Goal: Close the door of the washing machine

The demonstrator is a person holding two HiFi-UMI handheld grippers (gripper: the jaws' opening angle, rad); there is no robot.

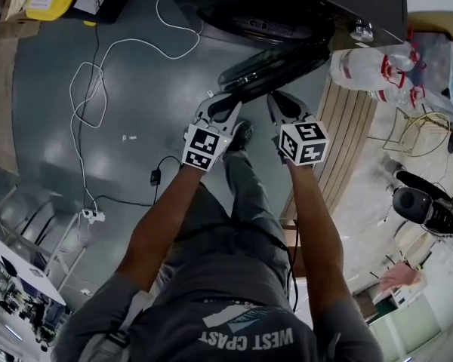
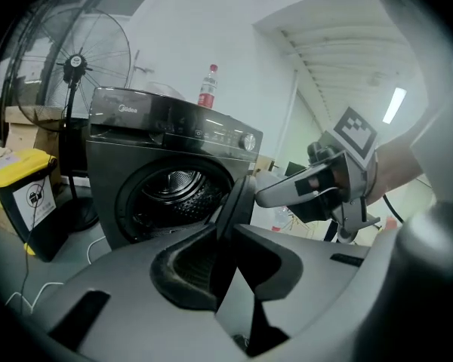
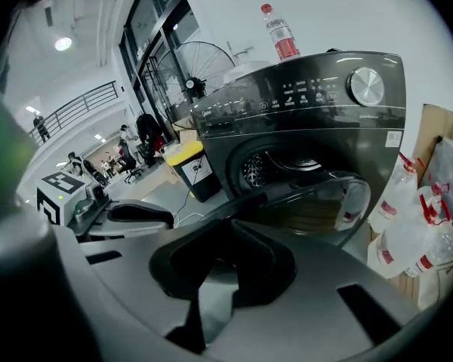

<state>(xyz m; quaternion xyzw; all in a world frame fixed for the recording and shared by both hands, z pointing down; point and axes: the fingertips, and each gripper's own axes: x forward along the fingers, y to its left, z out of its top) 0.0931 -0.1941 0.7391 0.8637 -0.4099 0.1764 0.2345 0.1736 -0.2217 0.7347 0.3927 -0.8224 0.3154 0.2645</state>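
Your grey shirt (image 1: 211, 308) fills the head view's bottom, both forearms reaching fwd. Straight ahead of both claws stands the washing machine (image 3: 309, 127), drum open. Its door (image 1: 275, 66) is swung out twd you, lying across both claws' tips. On the floor well left of the left claw (image 1: 225, 104), beside the machine, sits a yellow bin (image 2: 23, 194). That left claw's jaws are pinched to a slit w/ the door's free edge in it. On the right claw (image 1: 281, 102) the jaws are together, nothing betw. them; door glass just ahead of the tips, contact unclear. Above & beyond it, a red-capped bottle (image 3: 279, 32) stands on the machine's top.
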